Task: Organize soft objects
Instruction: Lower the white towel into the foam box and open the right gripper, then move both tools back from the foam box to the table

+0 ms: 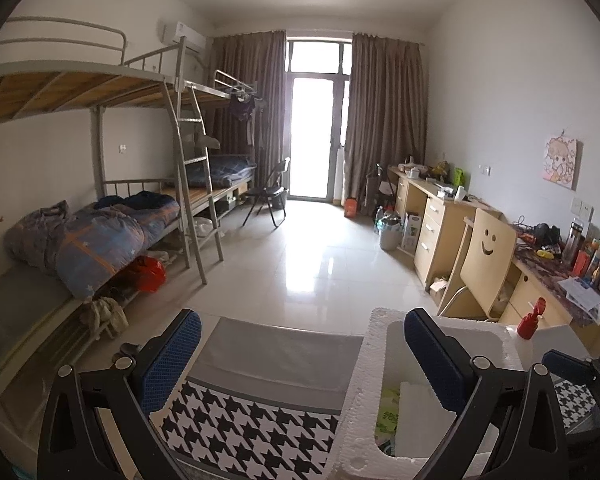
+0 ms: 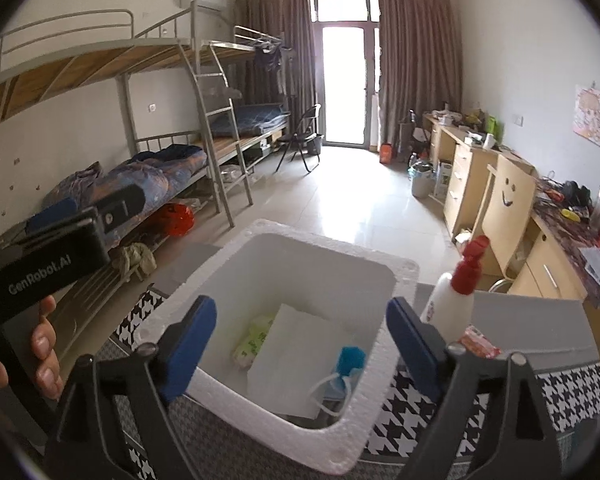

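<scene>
Foam box (image 2: 236, 264), white and open-topped, sits on my worktop (image 2: 572, 392) with its houndstooth cloth, and my right fingers (image 2: 300, 344) hang over it, spread wide with nothing between them. Inside the box lie the soft things: a blue pom-pom (image 2: 351, 358) on a face mask (image 2: 334, 390) with white ear loops near the right wall, a pale green printed packet (image 2: 252, 342) toward the left, and a white sheet (image 2: 296, 360) tilted between them. None of these touches my right pads.

Just beside the box on its right stands a white bottle with a red cap (image 2: 456, 292), upright, and a small pink wrapped packet (image 2: 480, 346) lies at its foot.

My left fingers (image 1: 300, 364) are also wide apart and hold nothing; they point over the patterned cloth to the left of the box, the right pad (image 1: 436, 356) in front of the box's near corner. In the right wrist view my left hand (image 2: 44, 348) shows at the left edge, wrapped around the black body of its tool.
</scene>
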Action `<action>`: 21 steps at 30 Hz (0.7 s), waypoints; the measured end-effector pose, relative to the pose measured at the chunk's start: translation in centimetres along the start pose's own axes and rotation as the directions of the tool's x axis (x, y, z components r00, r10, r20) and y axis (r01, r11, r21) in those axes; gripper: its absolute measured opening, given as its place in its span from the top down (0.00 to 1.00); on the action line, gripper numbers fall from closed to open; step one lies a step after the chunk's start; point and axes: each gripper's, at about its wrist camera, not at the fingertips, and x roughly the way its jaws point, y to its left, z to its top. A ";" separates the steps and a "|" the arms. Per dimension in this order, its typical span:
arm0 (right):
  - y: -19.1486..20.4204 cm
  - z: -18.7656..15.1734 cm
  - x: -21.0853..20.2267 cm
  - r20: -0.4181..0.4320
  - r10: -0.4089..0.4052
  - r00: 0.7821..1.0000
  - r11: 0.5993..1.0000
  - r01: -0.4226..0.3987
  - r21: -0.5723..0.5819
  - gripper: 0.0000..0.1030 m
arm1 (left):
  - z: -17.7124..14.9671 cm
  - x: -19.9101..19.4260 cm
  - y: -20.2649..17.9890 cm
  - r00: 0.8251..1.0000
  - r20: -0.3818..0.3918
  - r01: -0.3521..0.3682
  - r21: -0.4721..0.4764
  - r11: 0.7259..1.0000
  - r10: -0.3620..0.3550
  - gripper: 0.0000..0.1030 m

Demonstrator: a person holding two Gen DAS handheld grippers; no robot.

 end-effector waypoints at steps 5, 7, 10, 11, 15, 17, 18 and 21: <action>-0.1 -0.5 -0.7 -0.001 -0.006 1.000 1.000 0.006 -0.008 0.12 | -0.1 -0.3 -0.4 1.000 0.002 0.015 0.006 1.000 -0.015 0.01; -0.3 -0.8 -1.1 0.001 -0.002 1.000 1.000 0.002 -0.002 0.12 | -0.1 -0.4 -0.6 1.000 0.002 0.026 0.011 1.000 -0.026 0.01; -0.6 -1.1 -1.8 0.012 -0.008 1.000 1.000 0.008 0.007 0.12 | -0.2 -0.7 -1.2 0.999 0.005 0.042 0.019 0.999 -0.042 0.01; -0.6 -1.2 -2.0 0.015 -0.012 1.000 1.000 0.012 0.008 0.12 | -0.3 -0.8 -1.5 0.999 0.006 0.045 0.028 0.999 -0.046 0.01; -1.1 -1.8 -2.9 0.028 -0.025 0.999 1.000 0.024 0.015 0.12 | -0.7 -1.1 -2.3 0.997 -0.001 0.075 0.043 0.996 -0.075 0.01; -1.4 -2.2 -3.3 0.031 -0.023 0.999 1.000 0.022 0.023 0.12 | -1.0 -1.4 -2.8 0.996 0.000 0.084 0.048 0.995 -0.084 0.01; -1.6 -2.4 -3.8 0.037 -0.024 0.999 0.999 0.024 0.025 0.12 | -1.1 -1.6 -3.1 0.996 0.004 0.087 0.055 0.995 -0.087 0.01; -2.1 -2.9 -4.9 0.059 -0.039 0.997 0.998 0.037 0.043 0.12 | -1.4 -2.4 -3.8 0.993 0.005 0.118 0.074 0.990 -0.119 0.01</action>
